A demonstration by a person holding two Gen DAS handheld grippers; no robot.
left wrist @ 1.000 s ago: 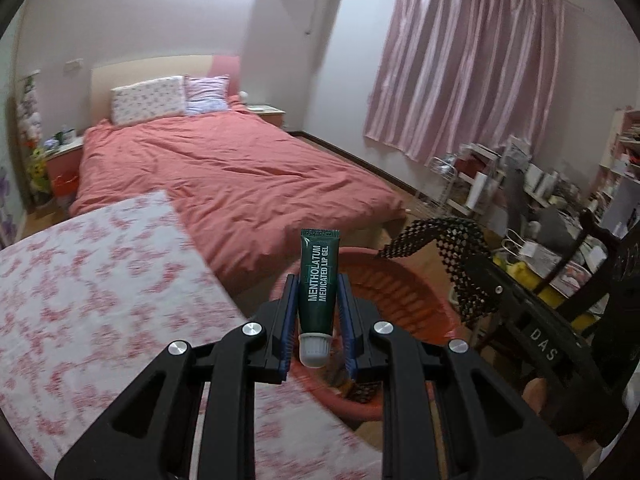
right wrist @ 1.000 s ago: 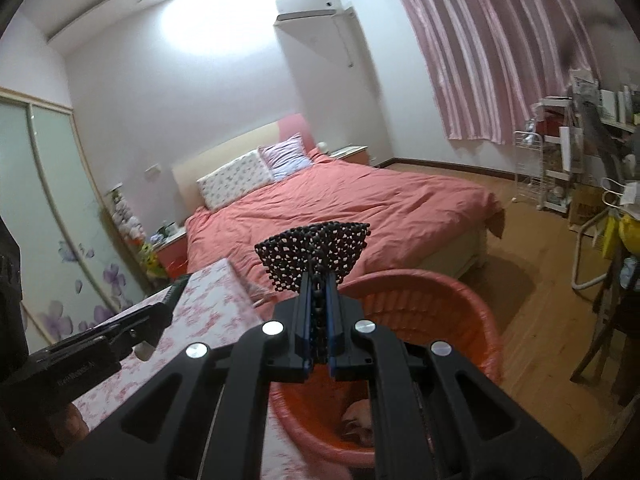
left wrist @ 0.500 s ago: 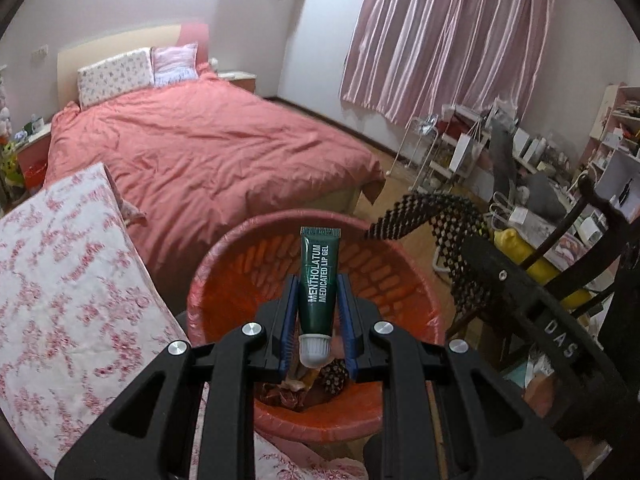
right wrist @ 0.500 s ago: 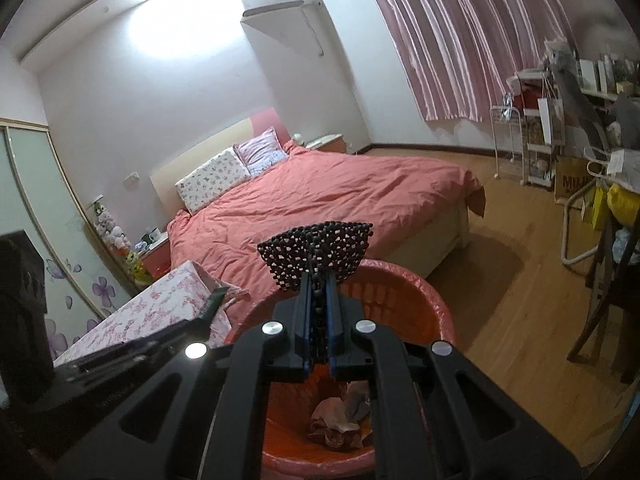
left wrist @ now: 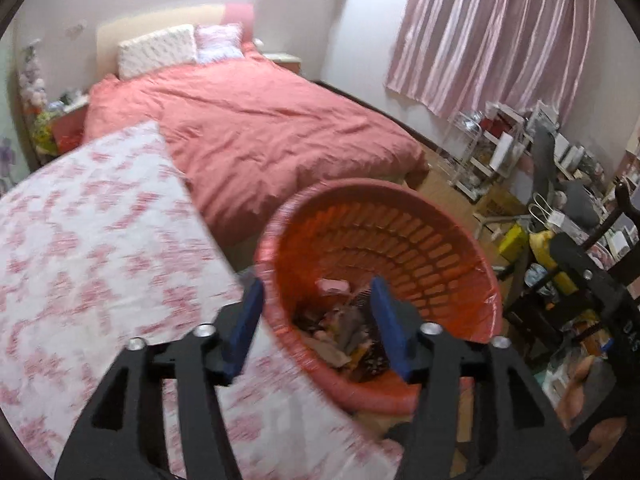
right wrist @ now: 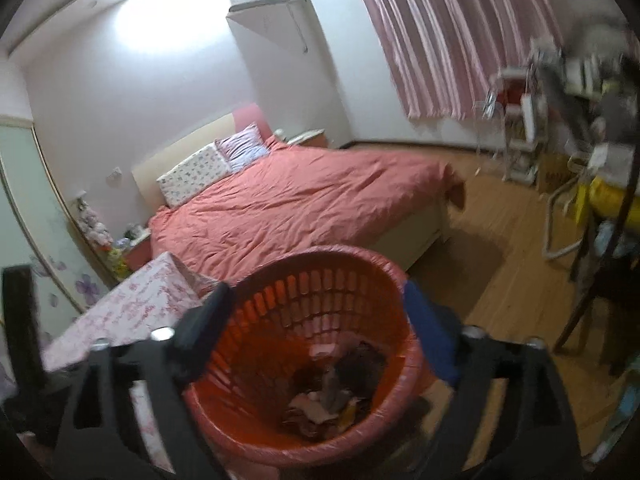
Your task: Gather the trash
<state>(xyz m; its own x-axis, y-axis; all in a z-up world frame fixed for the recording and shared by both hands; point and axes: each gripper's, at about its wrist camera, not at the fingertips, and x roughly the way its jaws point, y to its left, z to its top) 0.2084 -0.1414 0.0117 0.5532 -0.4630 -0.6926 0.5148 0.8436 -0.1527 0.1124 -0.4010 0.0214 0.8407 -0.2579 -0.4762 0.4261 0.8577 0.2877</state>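
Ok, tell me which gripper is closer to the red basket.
Right, by a small margin. The right gripper hangs open directly over the red basket; the left gripper hangs open over its near rim by the floral cloth.

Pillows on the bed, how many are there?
2. A white flowery pillow leans on the headboard, and a pinkish striped pillow sits right beside it, nearer the curtain side. Others could hide behind them.

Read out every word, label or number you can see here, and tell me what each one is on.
No text reads cleanly.
Pale lettering on the black body at the left wrist view's right edge: clipped and blurred, unreadable.
Trash in the red basket: labels too blurred.
Shelf clutter: too small.
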